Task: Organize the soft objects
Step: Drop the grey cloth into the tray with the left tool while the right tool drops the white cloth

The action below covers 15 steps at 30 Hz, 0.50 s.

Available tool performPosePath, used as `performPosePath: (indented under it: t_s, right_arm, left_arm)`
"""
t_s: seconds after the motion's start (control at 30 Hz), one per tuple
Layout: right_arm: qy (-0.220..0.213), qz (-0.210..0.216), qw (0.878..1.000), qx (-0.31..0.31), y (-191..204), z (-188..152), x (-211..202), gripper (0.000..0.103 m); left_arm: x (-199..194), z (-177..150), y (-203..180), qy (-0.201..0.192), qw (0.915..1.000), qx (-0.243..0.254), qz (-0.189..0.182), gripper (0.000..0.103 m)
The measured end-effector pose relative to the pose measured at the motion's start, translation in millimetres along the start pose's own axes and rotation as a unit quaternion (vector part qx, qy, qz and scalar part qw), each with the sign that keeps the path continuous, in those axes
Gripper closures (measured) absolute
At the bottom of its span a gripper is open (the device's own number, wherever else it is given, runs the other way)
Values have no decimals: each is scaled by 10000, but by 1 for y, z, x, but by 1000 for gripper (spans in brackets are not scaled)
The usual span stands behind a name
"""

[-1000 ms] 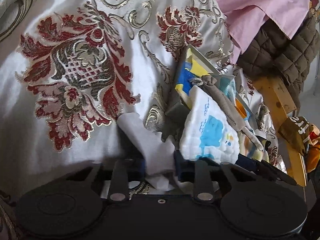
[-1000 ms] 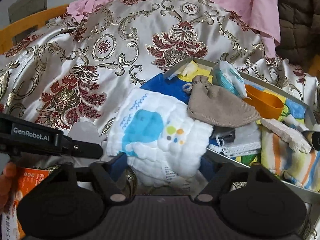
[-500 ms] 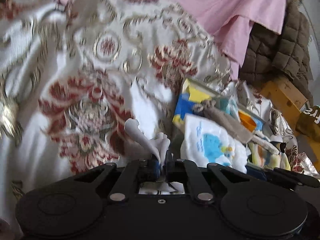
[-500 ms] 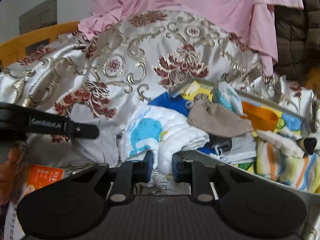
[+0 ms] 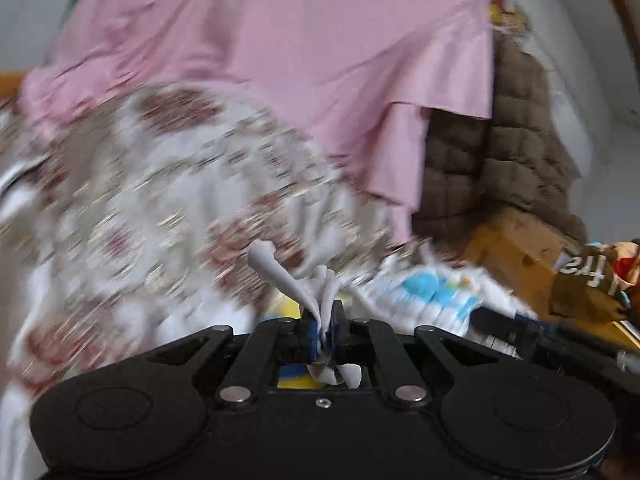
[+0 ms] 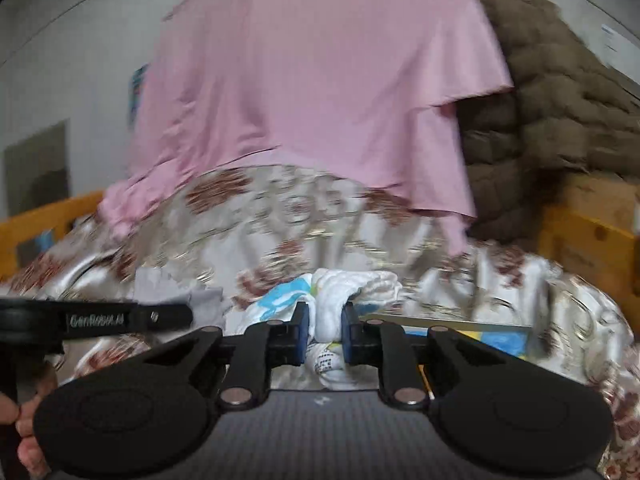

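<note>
My left gripper (image 5: 325, 330) is shut on a thin pale grey cloth (image 5: 280, 270) and holds it up above the patterned bedspread (image 5: 132, 208). My right gripper (image 6: 323, 330) is shut on a white quilted cloth with a blue whale print (image 6: 352, 284), lifted off the bed. That white cloth also shows in the left wrist view (image 5: 424, 294), at the right. The left gripper and its grey cloth (image 6: 176, 286) show at the left of the right wrist view. Both views are blurred by motion.
A pink sheet (image 6: 312, 80) hangs over the back of the bed. A brown quilted jacket (image 6: 552, 112) lies at the right over an orange wooden frame (image 6: 588, 240). A grey tray rim (image 6: 448, 322) with colourful items shows at lower right.
Both grippers closed on their cloths, the left on the grey one, the right on the whale-print one, and both have lifted up and tilted toward the back of the bed.
</note>
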State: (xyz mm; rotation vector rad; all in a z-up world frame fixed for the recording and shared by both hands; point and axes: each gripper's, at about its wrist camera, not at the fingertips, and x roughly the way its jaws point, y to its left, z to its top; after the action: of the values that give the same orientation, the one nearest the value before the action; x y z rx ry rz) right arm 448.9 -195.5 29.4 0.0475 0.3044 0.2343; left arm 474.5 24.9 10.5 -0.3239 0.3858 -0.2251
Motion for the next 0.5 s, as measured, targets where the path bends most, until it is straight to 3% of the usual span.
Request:
performPosePath:
  t_s: [0.13, 0.33, 0.5]
  right_arm:
    - [9, -301, 9974, 658, -52, -2, 8, 85]
    - [291, -579, 9886, 1359, -109, -21, 26, 85]
    - [459, -621, 9822, 1713, -127, -36, 30, 84]
  left_arm:
    - [49, 11, -43, 155, 9987, 342, -357, 97]
    - [108, -11, -96, 643, 9921, 755, -772, 97]
    - [136, -38, -111, 1057, 9874, 910, -750, 97]
